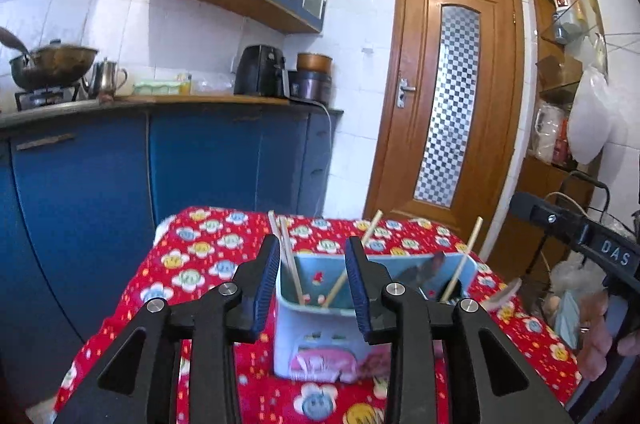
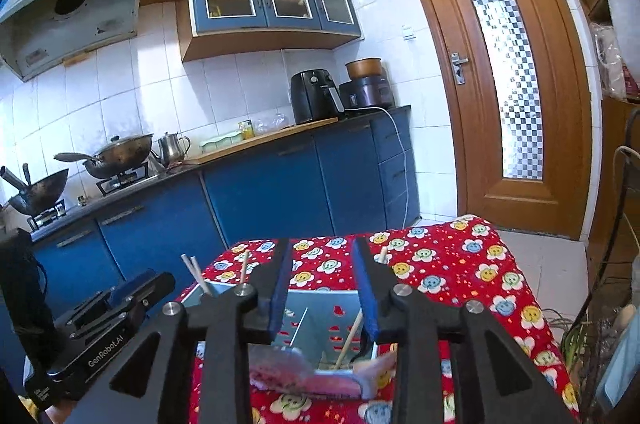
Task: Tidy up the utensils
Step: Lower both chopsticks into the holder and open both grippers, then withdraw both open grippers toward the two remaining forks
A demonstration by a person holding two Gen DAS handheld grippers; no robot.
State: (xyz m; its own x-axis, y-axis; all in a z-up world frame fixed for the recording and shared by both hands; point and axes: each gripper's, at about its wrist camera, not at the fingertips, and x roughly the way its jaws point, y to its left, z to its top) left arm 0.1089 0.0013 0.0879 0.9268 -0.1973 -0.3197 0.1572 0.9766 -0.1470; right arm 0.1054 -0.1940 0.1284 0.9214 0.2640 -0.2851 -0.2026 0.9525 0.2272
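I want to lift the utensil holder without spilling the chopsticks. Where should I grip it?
Grip the utensil holder by its near end's two outer side walls, coming straight on from the near end with the left gripper. The open fingers already straddle that end, and the chopsticks lean inside, away from those walls.

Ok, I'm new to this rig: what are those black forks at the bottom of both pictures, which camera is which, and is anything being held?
Those forks are hand-held two-finger grippers; a person carries one in each hand. Each picture comes from a camera on one gripper, looking along its fingers. The left gripper is open and empty above the utensil holder, a pale blue box standing on the red flowered tablecloth. Chopsticks lean inside it. The right gripper, also open and empty, hangs over the same box. At the lower left of the right view you can see the left gripper from the side.
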